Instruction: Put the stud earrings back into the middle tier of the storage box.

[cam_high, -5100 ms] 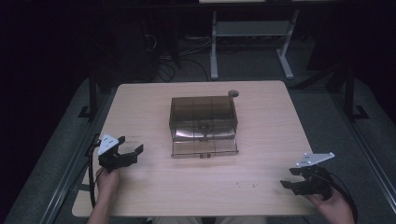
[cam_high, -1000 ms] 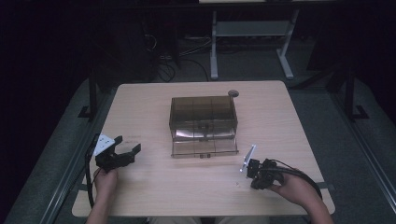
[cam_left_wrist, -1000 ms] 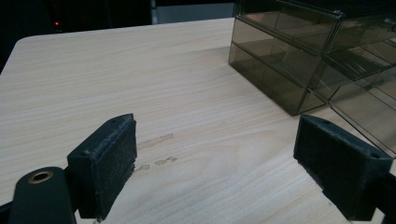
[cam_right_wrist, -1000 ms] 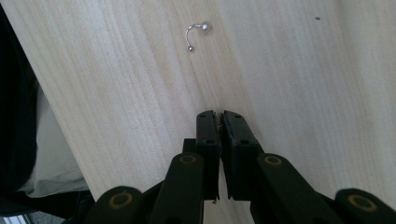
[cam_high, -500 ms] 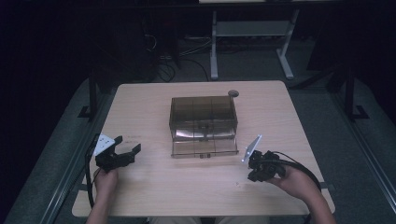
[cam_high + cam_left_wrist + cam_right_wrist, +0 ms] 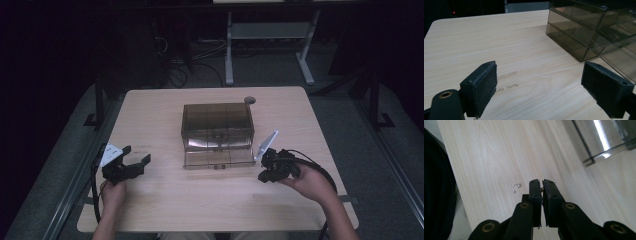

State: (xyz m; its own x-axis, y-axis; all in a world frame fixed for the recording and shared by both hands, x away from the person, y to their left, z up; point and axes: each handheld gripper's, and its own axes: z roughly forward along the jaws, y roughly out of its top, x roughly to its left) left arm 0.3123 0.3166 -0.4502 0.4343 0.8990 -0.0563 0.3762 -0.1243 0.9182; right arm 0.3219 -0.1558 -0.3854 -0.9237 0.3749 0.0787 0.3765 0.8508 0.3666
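A smoky clear drawer box (image 6: 217, 125) stands mid-table with its bottom drawer (image 6: 220, 159) pulled out toward me. My right gripper (image 6: 262, 176) hovers just right of that drawer, tilted down toward the tabletop. In the right gripper view its jaws (image 6: 541, 183) are pressed together, and a tiny golden bit glints between the pads. A small silvery hooked piece (image 6: 516, 187) lies on the wood below them. My left gripper (image 6: 136, 155) rests at the table's left, open and empty; in the left gripper view (image 6: 541, 92) it points at the box (image 6: 584, 32).
A small dark round thing (image 6: 249, 100) sits at the table's far edge behind the box. The wooden table (image 6: 165, 210) has bare wood in front of the box. Dark floor, cables and a metal stand lie beyond the table.
My right gripper has lifted off the tabletop and drifted slightly toward the open drawer, with its jaws staying shut. The left gripper has not moved.
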